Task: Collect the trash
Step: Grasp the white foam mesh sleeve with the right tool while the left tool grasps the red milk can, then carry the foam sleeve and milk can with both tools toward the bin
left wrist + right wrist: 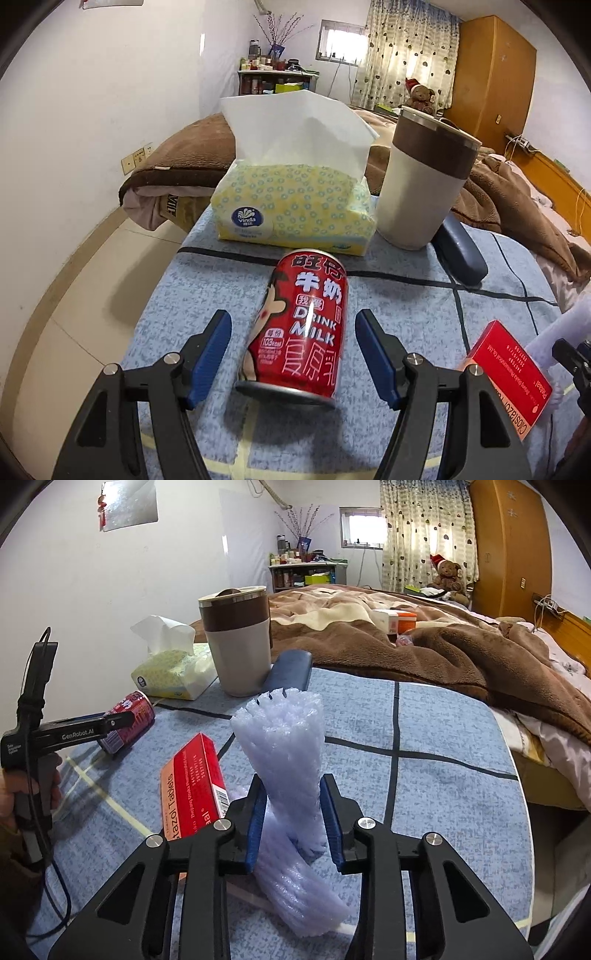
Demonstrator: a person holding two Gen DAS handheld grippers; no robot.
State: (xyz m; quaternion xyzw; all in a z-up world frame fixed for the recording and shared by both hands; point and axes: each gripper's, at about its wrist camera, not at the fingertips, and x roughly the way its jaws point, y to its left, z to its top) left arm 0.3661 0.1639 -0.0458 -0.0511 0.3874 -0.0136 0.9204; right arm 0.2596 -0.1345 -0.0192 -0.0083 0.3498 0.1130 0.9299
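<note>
A red milk can (301, 328) lies on its side on the blue checked tablecloth (424, 314). It rests between the fingers of my left gripper (293, 325), whose blue pads stand apart from it on both sides, so the gripper is open. In the right wrist view the same can (127, 722) shows at the left, behind the left gripper's black body. My right gripper (291, 786) is shut on a white foam net sleeve (284, 738), pinching its middle so it stands up twisted. A red tablet box (194, 782) lies just left of the sleeve, and shows as the box (511, 376) at the left wrist view's right edge.
A yellow tissue pack (291, 206), a beige and brown tumbler (421, 184) and a dark blue case (461, 254) stand at the table's far side. Behind is a bed with a brown blanket (424, 646). A person's hand (22, 797) holds the left gripper's handle.
</note>
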